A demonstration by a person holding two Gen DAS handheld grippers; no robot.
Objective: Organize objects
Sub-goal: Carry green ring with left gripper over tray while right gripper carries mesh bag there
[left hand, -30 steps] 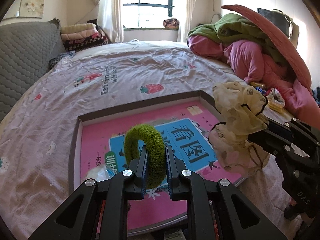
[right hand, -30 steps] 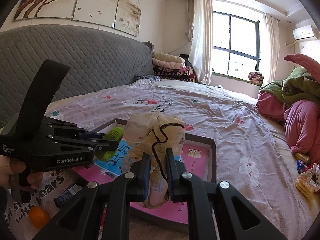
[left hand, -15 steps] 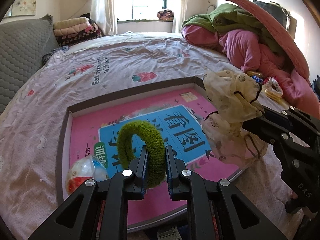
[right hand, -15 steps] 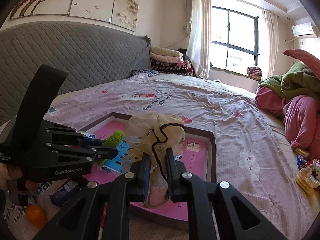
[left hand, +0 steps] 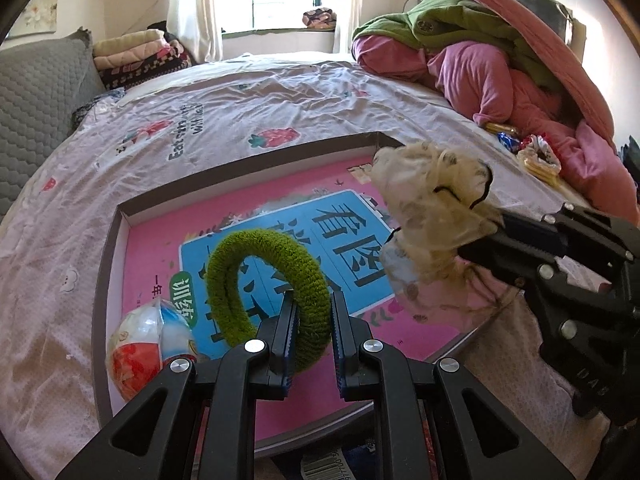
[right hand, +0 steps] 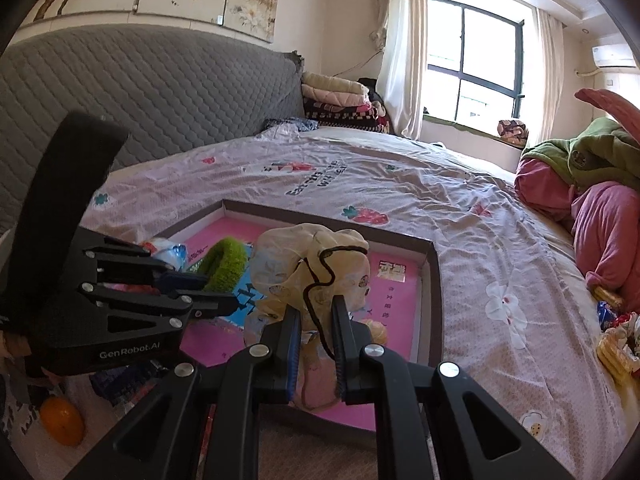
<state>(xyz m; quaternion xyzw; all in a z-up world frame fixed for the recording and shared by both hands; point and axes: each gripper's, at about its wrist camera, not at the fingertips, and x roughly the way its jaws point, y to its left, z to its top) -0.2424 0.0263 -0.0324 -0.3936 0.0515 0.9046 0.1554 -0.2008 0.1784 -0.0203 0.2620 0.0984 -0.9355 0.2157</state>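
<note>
A shallow grey-rimmed box lid (left hand: 116,232) with a pink and blue printed floor lies on the bed. My left gripper (left hand: 313,316) is shut on a fuzzy green hair scrunchie (left hand: 272,272), held above the lid's near half. From the right, my right gripper (right hand: 316,328) is shut on a cream patterned scrunchie (right hand: 308,264) with a black cord, hanging over the lid's right side (right hand: 434,280). A plastic-wrapped ball (left hand: 148,344) rests in the lid's near left corner. Each view also shows the other tool: the cream scrunchie (left hand: 436,208) and the green scrunchie (right hand: 226,262).
The bed sheet (left hand: 240,92) spreads beyond the lid. Piled pink and green bedding (left hand: 480,64) sits at the right, with snack packets (left hand: 536,156) beside it. A grey headboard (right hand: 140,92), folded blankets (right hand: 340,100) and an orange (right hand: 62,420) lie left.
Both grippers tilted downward a little over the lid, so more of its floor shows. The wrapped ball came into the left wrist view. Both grips are unchanged.
</note>
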